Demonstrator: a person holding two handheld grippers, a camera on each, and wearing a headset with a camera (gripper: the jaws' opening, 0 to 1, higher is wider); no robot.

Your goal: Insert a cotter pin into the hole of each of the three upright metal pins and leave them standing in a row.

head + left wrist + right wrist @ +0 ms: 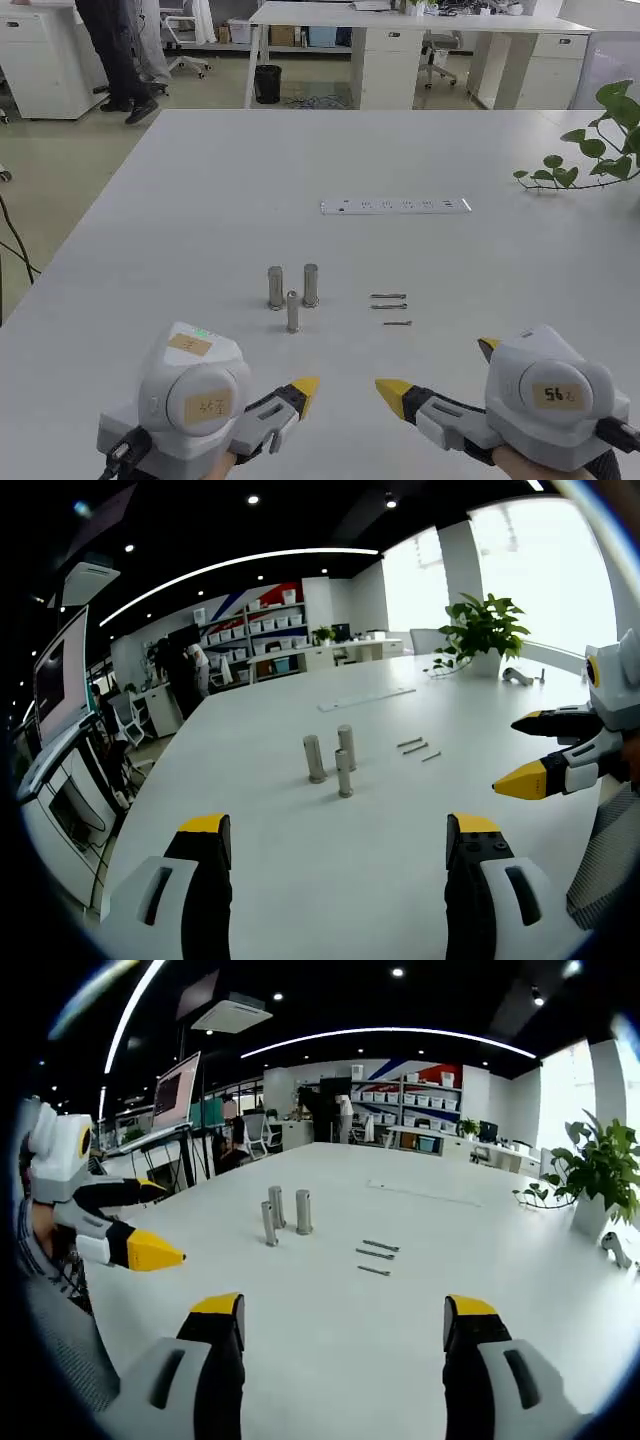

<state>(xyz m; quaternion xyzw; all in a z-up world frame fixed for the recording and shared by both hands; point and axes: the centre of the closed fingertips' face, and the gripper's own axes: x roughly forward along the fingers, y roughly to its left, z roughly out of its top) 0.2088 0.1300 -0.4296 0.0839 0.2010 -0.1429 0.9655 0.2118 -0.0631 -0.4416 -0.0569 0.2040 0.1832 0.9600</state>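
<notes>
Landmark: power strip point(395, 206), flat on the desk point(200, 200); I give all places rel. to it.
Metal pins point(293, 300): three, upright, on my side of the strip and a bit left of its left end. They stand as a tight triangle, two behind and one in front, not a row. I see no cotter in any hole.
Cotter pins point(389, 306): three, lying flat and approx. parallel to the strip, on my side of it, below its middle part. They are just beside the metal pins, on the right, not touching them.
Why so (my guess): parts are pre-set as two groups, so that one gripper can steady a pin and the other feeds a cotter.
Left gripper point(338, 828): released, jaws wide, nothing between. It is far on my side of the strip; the metal pins are straight ahead of it, well apart.
Right gripper point(343, 1308): also released and empty. The cotter pins lie ahead of it, near centre of its view, well apart.
Stage (judgement): nothing inserted yet; the first pick is prob. a cotter w/ the right gripper.
</notes>
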